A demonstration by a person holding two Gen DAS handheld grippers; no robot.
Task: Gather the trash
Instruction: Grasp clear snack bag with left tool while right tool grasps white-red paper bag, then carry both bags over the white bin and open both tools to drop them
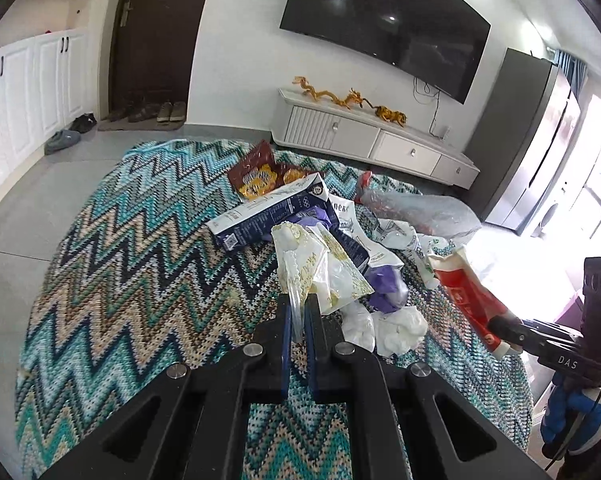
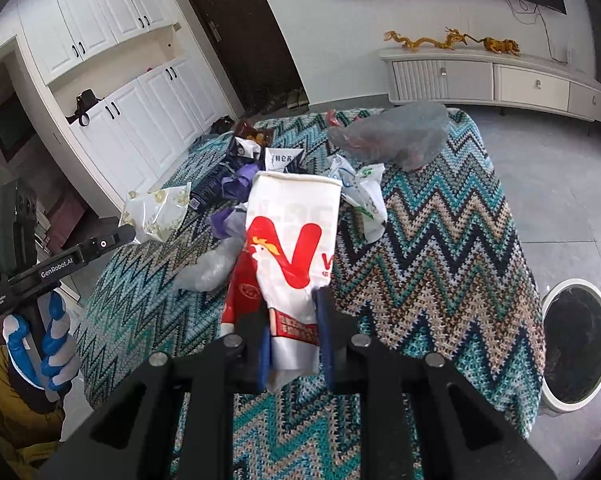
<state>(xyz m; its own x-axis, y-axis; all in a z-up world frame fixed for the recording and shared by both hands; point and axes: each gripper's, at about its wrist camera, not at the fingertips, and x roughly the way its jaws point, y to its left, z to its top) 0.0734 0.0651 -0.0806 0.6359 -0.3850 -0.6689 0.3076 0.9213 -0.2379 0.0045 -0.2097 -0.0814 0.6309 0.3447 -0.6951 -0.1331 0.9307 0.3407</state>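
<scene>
Both claws have something pinched right now. The left claw [image 1: 299, 312] is clamped narrow on a clear wrapper with gold print [image 1: 316, 268], which sticks up and forward from between the blue pads. The right claw [image 2: 294, 316] is closed on a white paper bag with a red V and rooster logo [image 2: 290, 248], held upright above the zigzag-knit cover [image 2: 440, 248] on the worktop (in the left view the same bag shows up at the right edge, gripped near its bottom end).

The rest of the trash is heaped in the middle of the worktop: a dark blue and white carton [image 1: 268, 212] on its side, a brown and yellow snack bag [image 1: 260, 176] behind it, purple crumpled plastic [image 1: 386, 284], white wadded tissues [image 1: 396, 330] just beside the left claw, and a greyish translucent bag [image 2: 396, 134] at the far side.

A white-rimmed bin with a dark liner [image 2: 576, 344] sits on the floor off the worktop's right side.
</scene>
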